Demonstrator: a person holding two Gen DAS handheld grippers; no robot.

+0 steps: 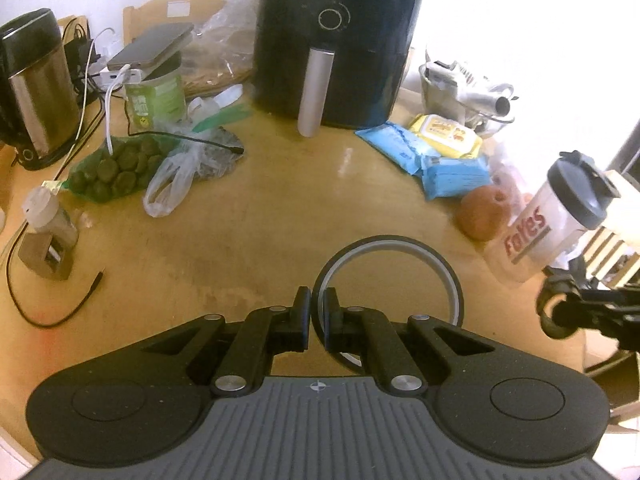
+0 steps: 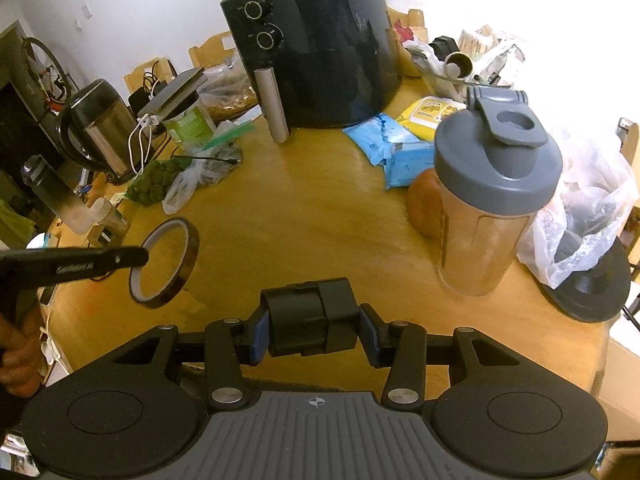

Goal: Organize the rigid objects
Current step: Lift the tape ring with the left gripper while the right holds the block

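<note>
Phone (image 1: 154,46) atop jar (image 1: 158,94)

Your black block (image 2: 310,322) hides the bench (image 2: 280,200) right beneath it. The shaker bottle (image 2: 486,208) covers half the orange fruit (image 2: 424,204), and its label faces away (only the left view reads it). The kettle (image 1: 30,92) is cut by the left edge there. Contents of the white bag (image 2: 588,216) stay unreadable.
</note>
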